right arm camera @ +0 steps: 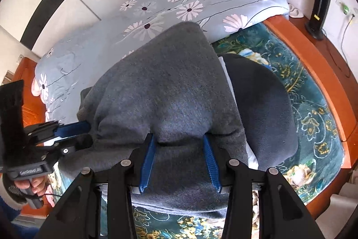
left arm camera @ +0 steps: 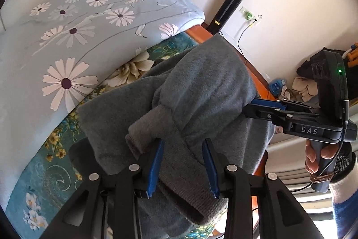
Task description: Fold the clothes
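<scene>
Grey fleece garment (left arm camera: 201, 91) held up over the bed (right arm camera: 308, 109), bunched and draped between two tools. Left hand-held gripper (left arm camera: 183, 162) with blue fingers (left arm camera: 156, 162) set on either side of a ribbed cuff and a fold of the grey cloth, fabric filling the gap between them; seen from the right wrist view as a blue-tipped tool (right arm camera: 73, 129) biting into the garment's edge at lower left. Right hand-held gripper (right arm camera: 179, 160) likewise straddling a thick fold, fingers (right arm camera: 210, 160) apart with cloth packed between; from the left wrist view its tip (left arm camera: 266, 104) buried in the garment's far side, pinching it. Below the garment, a dark rounded item (right arm camera: 264, 109) lying on a teal floral bedspread (right arm camera: 313, 127). Pale blue daisy-print quilt (left arm camera: 67, 37) heaped behind. Black tower-shaped device (right arm camera: 321, 3) standing on the orange wooden bed frame (right arm camera: 324, 64) by the wall
</scene>
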Demonstrator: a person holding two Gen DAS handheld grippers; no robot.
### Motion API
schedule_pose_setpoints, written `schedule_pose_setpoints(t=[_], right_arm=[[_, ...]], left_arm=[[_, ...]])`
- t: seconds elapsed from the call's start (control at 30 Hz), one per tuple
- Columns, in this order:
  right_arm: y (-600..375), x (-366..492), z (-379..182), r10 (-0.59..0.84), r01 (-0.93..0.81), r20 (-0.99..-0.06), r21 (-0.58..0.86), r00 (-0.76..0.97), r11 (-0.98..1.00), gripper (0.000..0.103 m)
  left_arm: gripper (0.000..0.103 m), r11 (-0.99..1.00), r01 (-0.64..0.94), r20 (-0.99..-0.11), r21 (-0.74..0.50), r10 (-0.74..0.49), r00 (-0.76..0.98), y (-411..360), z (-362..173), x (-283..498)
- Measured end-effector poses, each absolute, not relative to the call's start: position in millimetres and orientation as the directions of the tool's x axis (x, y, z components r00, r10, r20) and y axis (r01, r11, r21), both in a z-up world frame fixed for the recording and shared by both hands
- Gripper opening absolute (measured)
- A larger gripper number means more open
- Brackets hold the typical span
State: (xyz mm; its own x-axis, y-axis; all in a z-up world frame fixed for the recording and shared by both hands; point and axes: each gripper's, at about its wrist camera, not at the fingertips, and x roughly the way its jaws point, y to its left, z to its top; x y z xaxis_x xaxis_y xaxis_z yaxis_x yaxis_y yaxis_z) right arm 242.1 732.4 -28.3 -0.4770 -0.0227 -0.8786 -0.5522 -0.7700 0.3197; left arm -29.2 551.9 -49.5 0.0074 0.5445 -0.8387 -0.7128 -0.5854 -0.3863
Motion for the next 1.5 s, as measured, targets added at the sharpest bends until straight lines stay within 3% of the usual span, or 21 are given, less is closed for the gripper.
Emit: schedule_pose_setpoints(t=[0.1,0.23,0.33,0.47,0.6,0.83,0.93,1.1,1.23,1.5], right_arm=[[722,249,-9,-0.003,-0.549,-0.858,0.332,-0.514,-0.767,0.045],[695,258,17,0.033,-0.527,-0.836,0.314,-0.547,-0.790,0.046],[671,260,22,0.040,-0.504,-0.835,0.292,-0.549,-0.813,0.058],[638,268,14,0.014,-0.500,-0.845,0.302,-0.534,-0.811,0.058],[620,275,-6,-0.023,-0.538,-0.858,0.343,-0.514,-0.770,0.058],[600,276,-26,0.017,-0.594,-0.896,0.280,-0.444,-0.754,0.064],[590,273,-28,0.059,-0.600,-0.908,0.223,-0.414,-0.768,0.076],[572,282,-31,0.100,-0.608,-0.920,0.166,-0.380,-0.776,0.076],[565,289,-34,0.139,-0.629,-0.924,0.127,-0.356,-0.767,0.097],[558,296,-37,0.200,-0.656,-0.922,0.073,-0.332,-0.751,0.097]], left_arm=[[0.061,-0.594,-0.699,-0.820,-0.399,0.572,-0.017,532,-40,-24],[0.069,-0.636,-0.642,-0.809,-0.429,0.586,-0.040,493,-39,-12],[0.073,-0.668,-0.596,-0.815,-0.445,0.578,-0.040,467,-46,-4],[0.082,-0.687,-0.552,-0.820,-0.473,0.572,-0.009,440,-59,6],[0.103,-0.699,-0.541,-0.821,-0.468,0.570,-0.026,421,-65,19],[0.103,-0.710,-0.593,-0.826,-0.380,0.549,-0.127,414,-55,37],[0.103,-0.727,-0.610,-0.845,-0.315,0.508,-0.170,416,-52,43],[0.103,-0.734,-0.618,-0.870,-0.281,0.467,-0.159,419,-58,50],[0.103,-0.722,-0.635,-0.872,-0.276,0.466,-0.151,421,-56,56],[0.103,-0.706,-0.671,-0.879,-0.228,0.446,-0.171,432,-49,66]])
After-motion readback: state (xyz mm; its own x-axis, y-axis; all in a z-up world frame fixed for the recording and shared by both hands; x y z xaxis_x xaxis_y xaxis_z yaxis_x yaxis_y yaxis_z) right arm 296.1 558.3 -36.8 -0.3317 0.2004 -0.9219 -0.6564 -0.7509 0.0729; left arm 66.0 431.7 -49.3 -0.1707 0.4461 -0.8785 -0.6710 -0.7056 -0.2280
